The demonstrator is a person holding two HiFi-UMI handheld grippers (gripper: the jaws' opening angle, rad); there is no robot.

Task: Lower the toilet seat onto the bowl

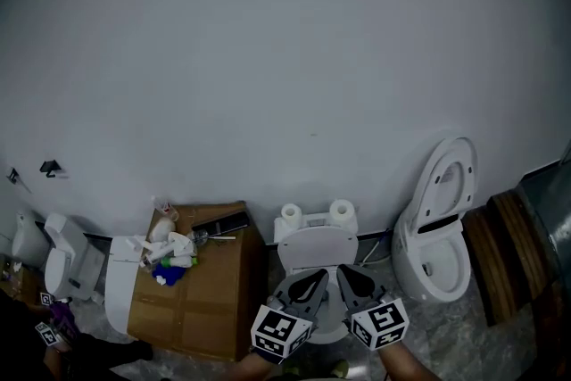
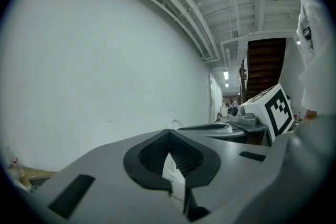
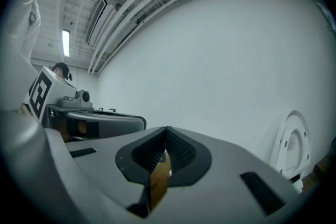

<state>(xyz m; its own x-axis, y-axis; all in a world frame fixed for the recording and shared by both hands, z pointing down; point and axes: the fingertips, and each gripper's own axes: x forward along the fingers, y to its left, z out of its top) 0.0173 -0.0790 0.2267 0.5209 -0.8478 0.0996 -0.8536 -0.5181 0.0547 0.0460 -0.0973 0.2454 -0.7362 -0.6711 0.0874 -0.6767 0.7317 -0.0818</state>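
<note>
A white toilet stands at the right by the wall. Its seat and lid [image 1: 450,181] are tilted up over the open bowl [image 1: 439,261]. The same raised seat [image 3: 292,150] shows at the right edge of the right gripper view. Both grippers hover low at the front, over a second toilet [image 1: 317,252] whose lid is down. My left gripper [image 1: 318,277] [image 2: 169,135] is shut with nothing held. My right gripper [image 1: 344,272] [image 3: 167,130] is shut too, a little left of the open toilet and apart from it. Each shows a small tag at the jaw seam.
Two paper rolls [image 1: 292,214] sit on the middle toilet's tank. A cardboard box [image 1: 198,294] with bottles and clutter stands to its left, and more white fixtures [image 1: 67,263] lie farther left. Wooden steps [image 1: 500,254] rise at the right. A plain wall fills the back.
</note>
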